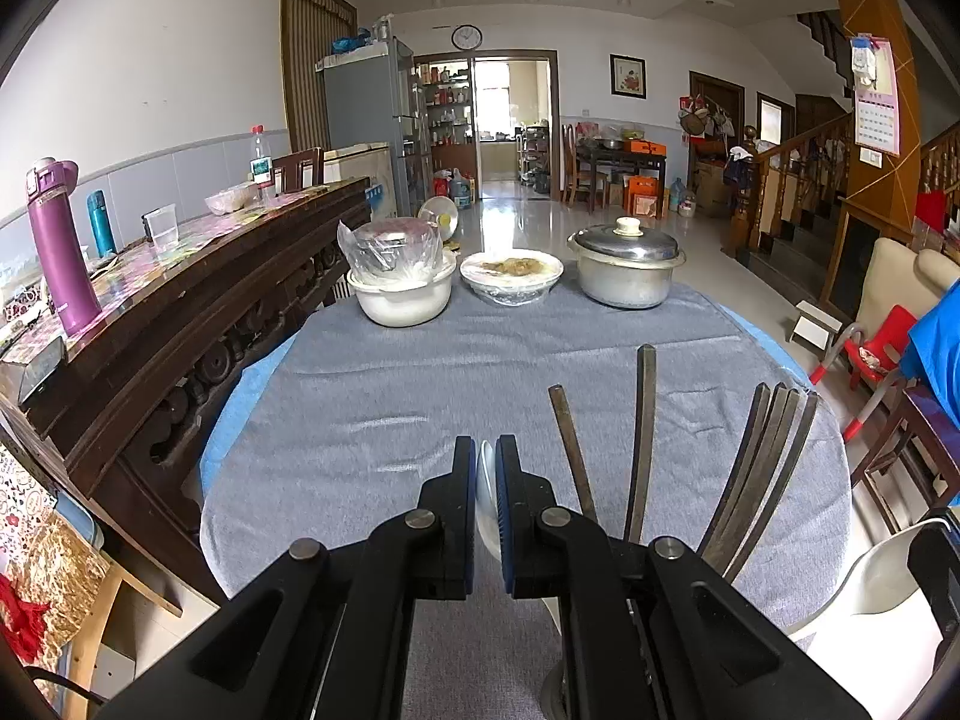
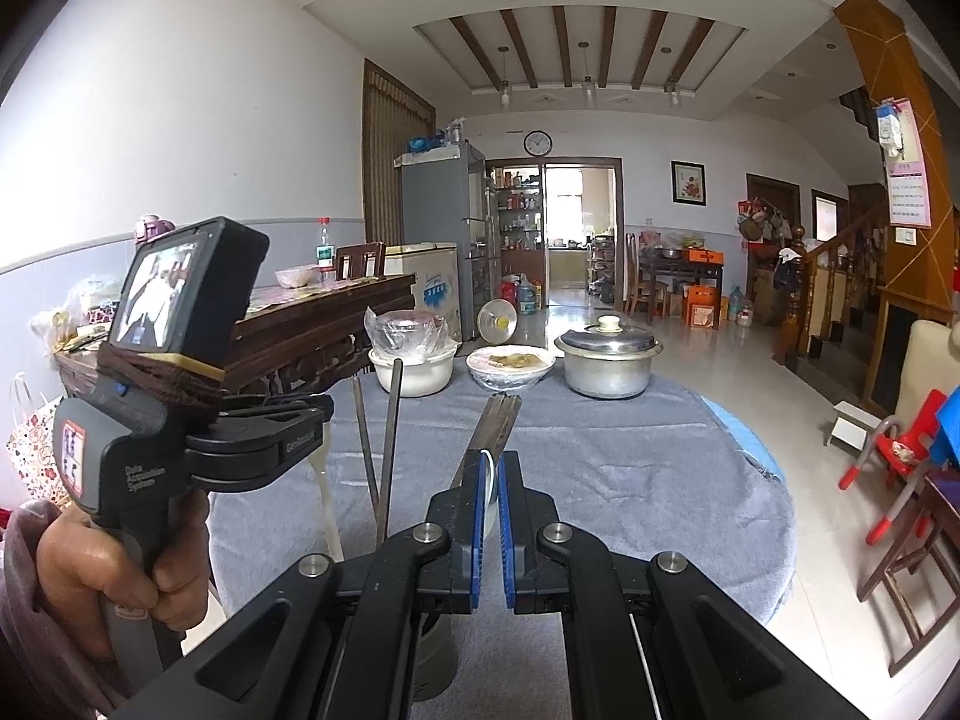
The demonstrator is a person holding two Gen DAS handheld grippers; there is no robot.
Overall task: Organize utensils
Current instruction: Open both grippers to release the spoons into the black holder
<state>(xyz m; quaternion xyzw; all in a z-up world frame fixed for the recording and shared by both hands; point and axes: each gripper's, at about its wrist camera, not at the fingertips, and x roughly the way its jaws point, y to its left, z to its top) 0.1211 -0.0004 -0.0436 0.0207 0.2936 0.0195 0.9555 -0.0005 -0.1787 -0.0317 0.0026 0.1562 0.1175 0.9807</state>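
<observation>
presently, a round table covered with a grey cloth (image 1: 480,360) carries the work items. at its far edge stand, from left to right, a white bowl with a bagged dish (image 1: 399,276), a plate of food under film (image 1: 511,276) and a lidded metal pot (image 1: 625,267).

left gripper (image 1: 486,480): the jaws are pressed together on the rim of a white holder (image 1: 487,516), whose thin edge shows between the blue pads. in the right wrist view this unit appears at the left, held in the person's left hand (image 2: 114,564), with a small screen (image 2: 180,288) strapped on top.

dark chopsticks (image 1: 762,468) stand in a fanned bundle just right of the left gripper, leaning away from the camera. two further single chopsticks (image 1: 642,438) rise between the bundle and the gripper, spread apart from each other. their lower ends are hidden behind the gripper body, so it cannot be confirmed that all of them sit in the same holder.

right gripper (image 2: 493,480): the jaws are drawn together with only a narrow slot left. a white edge (image 2: 491,468) shows in that slot, and the chopstick bundle rises directly beyond the tips. the grip is probably on that white edge, though the view is too tight to be certain.

a carved wooden sideboard (image 1: 198,276) runs along the left wall, bearing a purple flask (image 1: 57,240) and a teal bottle (image 1: 101,222).
</observation>
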